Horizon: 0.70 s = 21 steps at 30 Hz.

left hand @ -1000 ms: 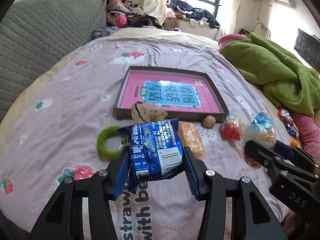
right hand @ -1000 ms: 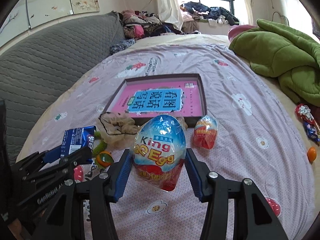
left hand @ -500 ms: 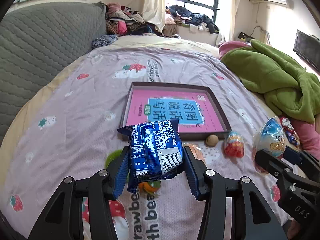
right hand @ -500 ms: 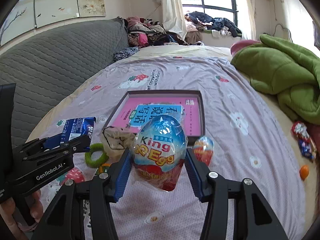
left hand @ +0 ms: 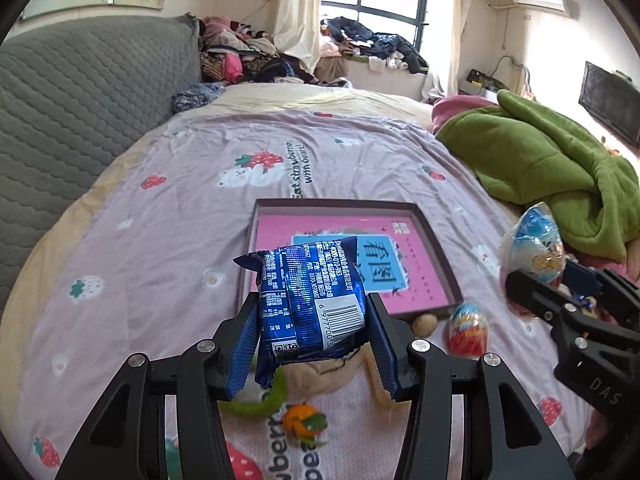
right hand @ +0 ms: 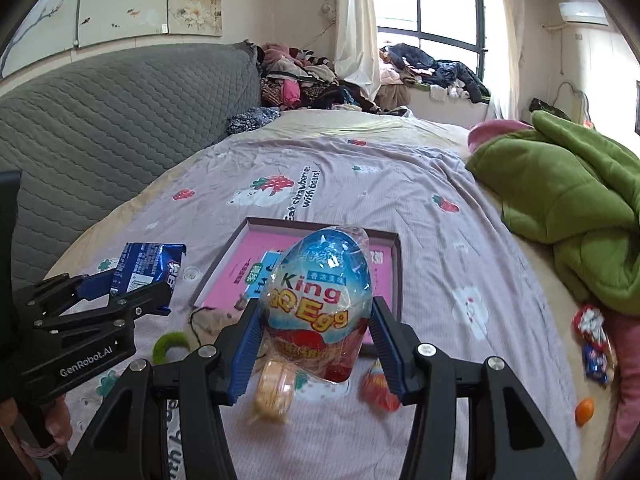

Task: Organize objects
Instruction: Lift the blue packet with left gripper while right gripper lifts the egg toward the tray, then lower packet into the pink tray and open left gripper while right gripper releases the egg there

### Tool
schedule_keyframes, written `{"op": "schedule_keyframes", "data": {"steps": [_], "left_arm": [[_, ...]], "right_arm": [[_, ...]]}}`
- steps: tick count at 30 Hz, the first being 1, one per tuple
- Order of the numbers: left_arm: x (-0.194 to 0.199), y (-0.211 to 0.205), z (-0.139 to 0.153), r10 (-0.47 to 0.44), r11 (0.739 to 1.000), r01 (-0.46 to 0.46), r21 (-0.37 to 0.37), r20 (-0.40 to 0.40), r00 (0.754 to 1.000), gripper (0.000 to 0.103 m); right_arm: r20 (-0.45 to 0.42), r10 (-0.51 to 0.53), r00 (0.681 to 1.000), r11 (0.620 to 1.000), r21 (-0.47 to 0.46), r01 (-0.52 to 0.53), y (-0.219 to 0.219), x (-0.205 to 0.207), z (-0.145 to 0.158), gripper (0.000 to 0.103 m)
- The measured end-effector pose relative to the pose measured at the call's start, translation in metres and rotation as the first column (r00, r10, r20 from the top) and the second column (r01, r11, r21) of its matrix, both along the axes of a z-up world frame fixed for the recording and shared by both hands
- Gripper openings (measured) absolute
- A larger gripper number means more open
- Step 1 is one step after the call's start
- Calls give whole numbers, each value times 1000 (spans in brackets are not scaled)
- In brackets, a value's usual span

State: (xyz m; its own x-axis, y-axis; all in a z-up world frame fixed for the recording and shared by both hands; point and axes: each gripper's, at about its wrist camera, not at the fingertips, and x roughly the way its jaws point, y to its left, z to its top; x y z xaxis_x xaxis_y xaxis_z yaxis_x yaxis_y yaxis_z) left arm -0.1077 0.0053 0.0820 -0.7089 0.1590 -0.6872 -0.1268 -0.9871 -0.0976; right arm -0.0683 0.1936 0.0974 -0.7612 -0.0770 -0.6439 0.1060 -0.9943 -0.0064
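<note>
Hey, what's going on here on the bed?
A person is tidying snacks and toys off a bed with a handheld gripper in each hand. The left gripper is shut on a blue snack pack, and the right gripper is shut on a big King Egg. Both are held above the bedspread, in front of an open pink-lined box with nothing loose in it. A smaller egg, a walnut and a green ring lie on the bed.

A blue, white-printed snack packet point(left hand: 310, 300), a blue-and-red egg point(right hand: 320, 304), a pink tray point(left hand: 436, 252), a green blanket point(left hand: 560, 164) and a lilac strawberry-patterned bedsheet point(left hand: 168, 240) are being shown.
</note>
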Motion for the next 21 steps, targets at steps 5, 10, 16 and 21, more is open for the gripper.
{"op": "schedule_keyframes", "data": {"steps": [5,10,16,21], "left_arm": [[-25,0,5,0,1000,0,-17,-4,1000,53],[-43,-2,10,2,1000,-2,-23,-14,1000,53],[-68,0,12,-14,1000,14,-17,-15,1000,53],[-92,4,5,-26,999,26,-32,15,1000,53]], "right_arm": [[7,-8,1000,1000,7,8,1,-25,3,53],[-7,1,1000,999,35,0,-4,-44,10,53],[-30,11,999,999,41,-10,-10,-63,16,53],[-24,5,1000,999,42,-4,-9,-82,12,53]]}}
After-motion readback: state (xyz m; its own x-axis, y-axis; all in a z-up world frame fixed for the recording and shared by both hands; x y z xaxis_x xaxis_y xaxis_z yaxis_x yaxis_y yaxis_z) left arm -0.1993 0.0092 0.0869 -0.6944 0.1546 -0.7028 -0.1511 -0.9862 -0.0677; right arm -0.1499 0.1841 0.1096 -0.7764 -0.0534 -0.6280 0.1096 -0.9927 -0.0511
